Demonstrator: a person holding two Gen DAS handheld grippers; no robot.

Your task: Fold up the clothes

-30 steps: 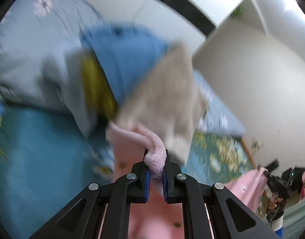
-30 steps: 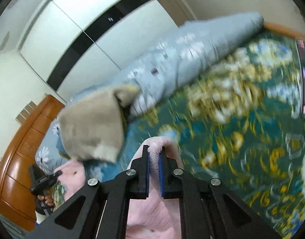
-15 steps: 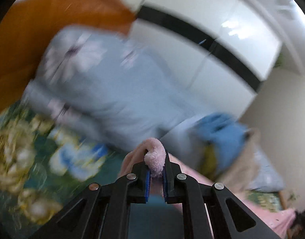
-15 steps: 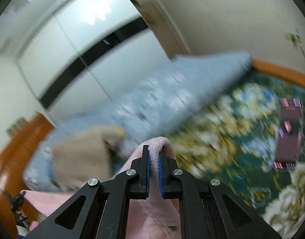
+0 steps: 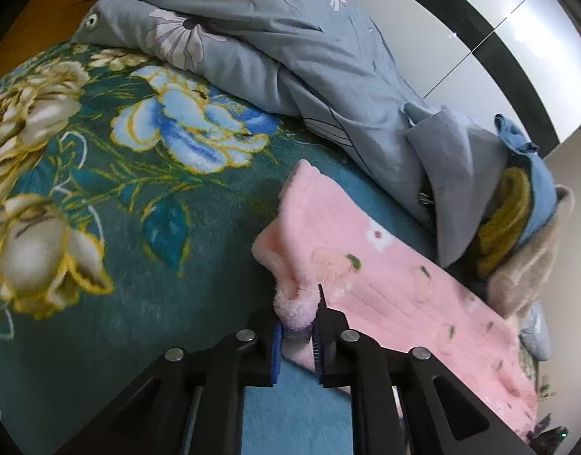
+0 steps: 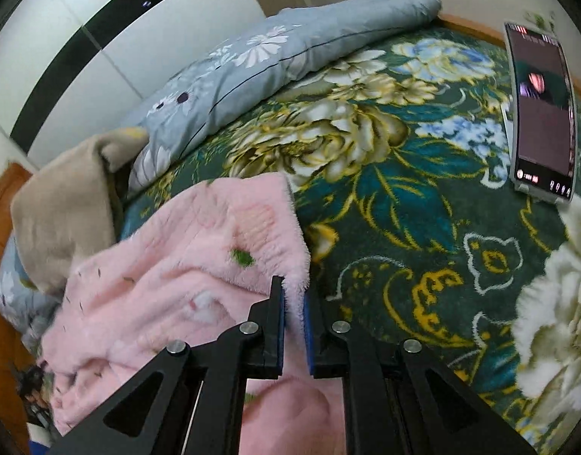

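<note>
Left gripper (image 5: 297, 326) clamps a bunched corner of the pink fleece garment (image 5: 396, 288); right gripper (image 6: 294, 322) pinches its opposite edge. The fleece stretches ahead of both, over the floral blanket (image 5: 100, 208). To lay it well, keep both corners taut and level (beige garment (image 6: 62, 204) sits close, left of right gripper) and avoid snagging it.

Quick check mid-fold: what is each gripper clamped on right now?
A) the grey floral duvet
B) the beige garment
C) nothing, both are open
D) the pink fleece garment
D: the left gripper pinches a bunched corner of the pink fleece garment, and the right gripper grips its edge, the garment lying on the floral blanket.
</note>
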